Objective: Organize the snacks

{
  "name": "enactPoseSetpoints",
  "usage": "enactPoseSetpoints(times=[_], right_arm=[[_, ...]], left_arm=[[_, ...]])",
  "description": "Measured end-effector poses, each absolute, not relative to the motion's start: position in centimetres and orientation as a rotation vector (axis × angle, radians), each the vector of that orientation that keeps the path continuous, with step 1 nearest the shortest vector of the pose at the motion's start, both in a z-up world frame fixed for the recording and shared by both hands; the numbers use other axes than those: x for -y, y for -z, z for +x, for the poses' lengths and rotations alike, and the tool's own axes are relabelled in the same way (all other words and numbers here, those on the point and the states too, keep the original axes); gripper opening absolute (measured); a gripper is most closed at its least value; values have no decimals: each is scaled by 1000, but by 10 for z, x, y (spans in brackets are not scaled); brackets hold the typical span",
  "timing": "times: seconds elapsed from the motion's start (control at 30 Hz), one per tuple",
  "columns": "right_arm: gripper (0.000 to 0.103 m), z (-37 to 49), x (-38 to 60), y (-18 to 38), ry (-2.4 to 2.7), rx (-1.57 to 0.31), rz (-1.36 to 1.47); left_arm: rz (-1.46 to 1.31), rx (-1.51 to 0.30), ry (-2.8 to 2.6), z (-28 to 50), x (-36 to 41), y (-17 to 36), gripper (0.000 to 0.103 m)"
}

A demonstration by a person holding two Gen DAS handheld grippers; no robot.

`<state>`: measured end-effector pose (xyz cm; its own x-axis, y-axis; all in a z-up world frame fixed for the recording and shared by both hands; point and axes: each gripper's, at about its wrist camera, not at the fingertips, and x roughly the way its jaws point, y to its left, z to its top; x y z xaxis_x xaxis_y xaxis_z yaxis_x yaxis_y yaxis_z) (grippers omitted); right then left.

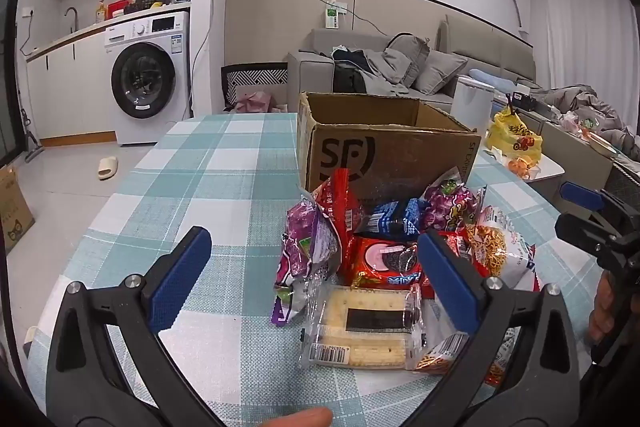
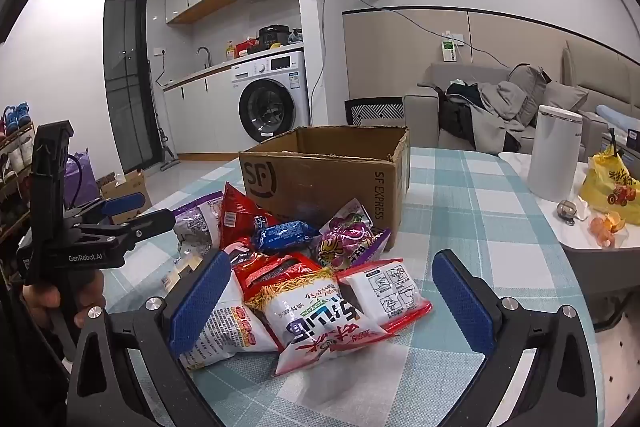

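Both hand-held grippers, left (image 1: 314, 277) and right (image 2: 330, 297), hover wide open and empty over the snack pile (image 2: 304, 267) on the counter (image 1: 224, 163) before the cardboard box (image 2: 320, 179). Slippery overlapping packets (noodle bags especially) could slide or drag neighbours off.

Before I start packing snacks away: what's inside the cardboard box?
The cardboard box is open on top; only bare inner walls show, with no snack visible. Its near wall hides the floor, so the bottom can't be checked.
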<state>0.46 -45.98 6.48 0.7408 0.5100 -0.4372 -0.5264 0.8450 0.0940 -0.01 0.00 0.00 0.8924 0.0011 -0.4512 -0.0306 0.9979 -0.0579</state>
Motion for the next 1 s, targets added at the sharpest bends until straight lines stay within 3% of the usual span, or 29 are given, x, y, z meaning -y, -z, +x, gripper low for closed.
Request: enactPoseSetpoints(times=[1.0], right_arm=[[103,6,460,-64,-554,-473,-62]], left_arm=[[-78,-470,-15,0,0,2,102]])
